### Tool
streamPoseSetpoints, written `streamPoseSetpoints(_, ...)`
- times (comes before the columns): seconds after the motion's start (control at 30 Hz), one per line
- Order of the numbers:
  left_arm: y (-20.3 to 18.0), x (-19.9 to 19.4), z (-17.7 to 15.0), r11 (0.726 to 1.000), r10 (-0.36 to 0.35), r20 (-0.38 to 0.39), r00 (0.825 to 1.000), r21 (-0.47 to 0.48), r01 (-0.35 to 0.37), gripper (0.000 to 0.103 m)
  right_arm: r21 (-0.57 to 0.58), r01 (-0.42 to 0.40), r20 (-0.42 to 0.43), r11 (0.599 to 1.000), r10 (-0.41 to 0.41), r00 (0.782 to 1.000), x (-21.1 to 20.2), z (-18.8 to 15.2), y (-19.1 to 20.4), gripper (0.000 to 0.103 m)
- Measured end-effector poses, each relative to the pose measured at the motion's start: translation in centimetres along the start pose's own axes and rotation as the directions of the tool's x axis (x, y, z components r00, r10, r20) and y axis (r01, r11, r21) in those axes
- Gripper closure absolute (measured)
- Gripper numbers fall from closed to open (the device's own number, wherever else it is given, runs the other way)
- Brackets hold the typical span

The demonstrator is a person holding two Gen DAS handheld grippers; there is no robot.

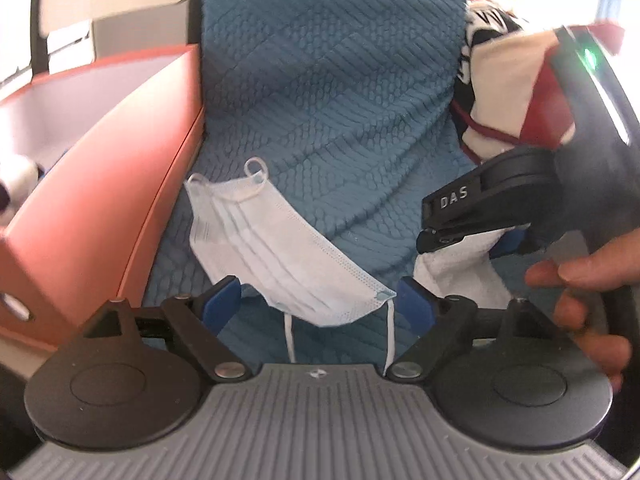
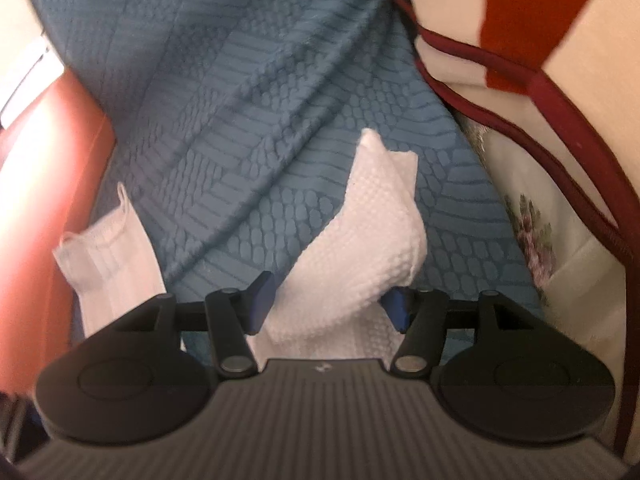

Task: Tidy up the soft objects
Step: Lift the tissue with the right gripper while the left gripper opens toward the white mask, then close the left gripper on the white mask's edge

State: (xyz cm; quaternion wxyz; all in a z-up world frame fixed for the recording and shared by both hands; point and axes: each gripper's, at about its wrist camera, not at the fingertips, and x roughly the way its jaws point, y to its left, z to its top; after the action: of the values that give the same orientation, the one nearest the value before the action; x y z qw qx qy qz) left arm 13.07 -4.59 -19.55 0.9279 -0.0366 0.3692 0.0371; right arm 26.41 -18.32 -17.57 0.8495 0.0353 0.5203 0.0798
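A white pleated face mask (image 1: 276, 252) lies on a blue textured cloth (image 1: 332, 80); it also shows at the left of the right wrist view (image 2: 108, 256). My left gripper (image 1: 318, 304) is open, its blue pads on either side of the mask's near corner, not closed on it. A white waffle-weave cloth (image 2: 360, 248) lies crumpled on the blue cloth (image 2: 240, 120). My right gripper (image 2: 328, 304) straddles it with blue pads close to both sides; whether they pinch it is unclear. The right gripper body (image 1: 480, 208) shows over that white cloth (image 1: 460, 272) in the left wrist view.
An orange-red bin wall (image 1: 120, 184) borders the blue cloth on the left, also in the right wrist view (image 2: 48, 184). A cream and red bag with dark red cords (image 2: 540, 92) and floral fabric (image 2: 532, 228) lies on the right. A hand (image 1: 588, 304) holds the right gripper.
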Motion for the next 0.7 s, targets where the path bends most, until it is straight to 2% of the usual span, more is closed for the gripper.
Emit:
streamPoseSetpoints(0.07,-0.5,0.7,-0.1,0.999,0.010,0.007,1.000,0.045,-0.010,0.015,-0.036,0.012,0.000,0.999,-0.012,1.000,0.1,-0.1,0.3,0.044)
streamPoseSetpoints(0.17,-1.1,1.6,-0.2,0.994,0.031,0.003,1.000,0.105,-0.031,0.015,-0.056,0.024,0.011,0.998,-0.023,1.000,0.0,-0.2,0.4,0.057)
streamPoseSetpoints(0.23,-1.4,2.4,-0.4,0.991,0.043,-0.015,0.999,0.130,-0.041,0.015,-0.077,0.035,0.015,0.996,-0.034,0.999,0.0,-0.3,0.4,0.076)
streamPoseSetpoints(0.3,-1.5,3.1,-0.6,0.990,0.047,-0.043,0.998,0.136,-0.041,0.015,-0.099,0.045,0.014,0.994,-0.043,0.999,-0.1,-0.4,0.7,0.087)
streamPoseSetpoints(0.43,-1.4,3.8,-1.0,0.988,0.049,-0.055,0.997,0.147,-0.040,0.015,-0.120,0.058,0.037,0.991,-0.054,0.998,-0.6,-0.5,1.1,0.093)
streamPoseSetpoints(0.6,-0.8,4.1,-0.8,0.995,0.023,-0.077,0.997,0.098,-0.015,0.015,-0.103,-0.045,0.055,0.994,0.051,0.997,-1.8,-0.3,1.0,0.093)
streamPoseSetpoints(0.7,-0.6,4.3,-0.7,0.996,0.009,-0.080,0.997,0.090,-0.001,0.017,-0.096,-0.059,0.043,0.994,0.063,0.997,-1.6,-0.3,1.1,0.093)
